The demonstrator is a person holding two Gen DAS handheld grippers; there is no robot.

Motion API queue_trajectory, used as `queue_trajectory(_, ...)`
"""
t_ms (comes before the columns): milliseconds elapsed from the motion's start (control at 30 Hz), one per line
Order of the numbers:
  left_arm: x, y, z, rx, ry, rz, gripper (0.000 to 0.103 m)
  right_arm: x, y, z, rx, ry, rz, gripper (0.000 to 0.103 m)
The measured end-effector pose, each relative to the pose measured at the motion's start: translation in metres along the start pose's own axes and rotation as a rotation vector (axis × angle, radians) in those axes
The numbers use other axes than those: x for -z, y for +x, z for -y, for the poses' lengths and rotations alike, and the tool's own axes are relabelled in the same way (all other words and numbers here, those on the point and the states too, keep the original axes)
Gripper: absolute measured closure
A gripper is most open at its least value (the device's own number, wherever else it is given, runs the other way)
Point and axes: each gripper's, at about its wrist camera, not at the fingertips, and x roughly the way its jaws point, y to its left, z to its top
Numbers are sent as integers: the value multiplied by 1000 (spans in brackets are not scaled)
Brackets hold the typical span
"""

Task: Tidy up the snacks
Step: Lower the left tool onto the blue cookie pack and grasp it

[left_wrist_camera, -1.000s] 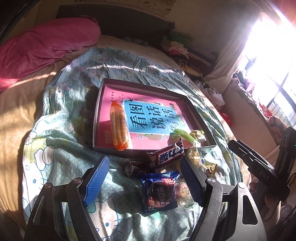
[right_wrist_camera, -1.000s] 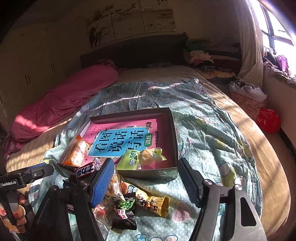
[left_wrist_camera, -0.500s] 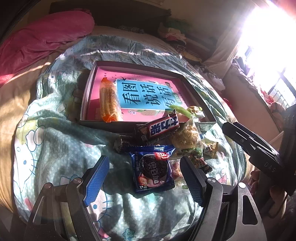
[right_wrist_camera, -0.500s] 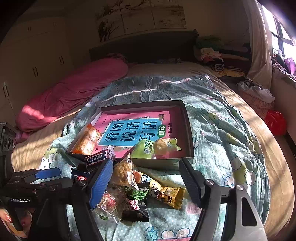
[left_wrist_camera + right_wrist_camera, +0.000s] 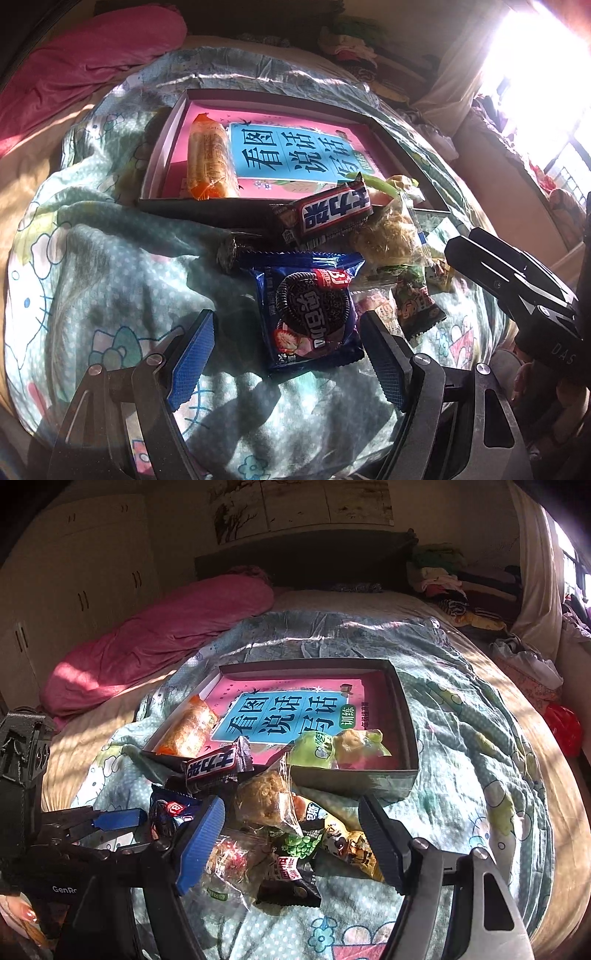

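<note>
**Snack pile on bed approached by two grippers**

A blue cookie packet (image 5: 308, 310) is framed between the wide, empty jaws of the left gripper (image 5: 288, 354), near the bed's foot edge, just outside the box (image 5: 162, 140). Its long axis points toward the box. The right gripper (image 5: 291, 834), also wide and empty, is held over the mixed wrappers (image 5: 291, 845). A grasp across the packet's short sides is advised.

The left tongs (image 5: 286, 349) stand wide open over a blue cookie packet (image 5: 309, 314) lying flat on the pale green cartoon bedspread (image 5: 110, 280); the blue pads do not touch it. Behind it a dark chocolate bar wrapper (image 5: 332, 214) leans on the rim of a flat dark box with a pink floor (image 5: 162, 147). Inside lies an orange cracker pack (image 5: 210, 158). To the right sit small snack bags (image 5: 413, 295), maybe nuts.
</note>
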Motion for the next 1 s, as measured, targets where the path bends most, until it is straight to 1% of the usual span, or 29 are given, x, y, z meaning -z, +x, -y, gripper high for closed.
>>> queue_trajectory(300, -4, 9, 0, 18, -16, -8, 23, 2, 14, -4, -2, -14, -38, 28)
queue_trajectory(533, -5, 17, 0, -6, -11, -6, 23, -2, 34, -6, -9, -24, -86, 28)
queue_trajectory(733, -4, 20, -2, 1, -12, -6, 23, -8, 53, -15, -23, -86, -125, 28)
queue_trajectory(900, -4, 20, -5, 15, -19, -11, 23, -12, 67, -22, -17, -135, -148, 28)
queue_trajectory(967, -5, 20, -6, 19, -23, -13, 25, -13, 71, -24, -33, -141, -157, 32)
queue_trajectory(1000, -5, 20, -7, 21, -27, -12, 26, -13, 73, -24, -36, -147, -161, 38)
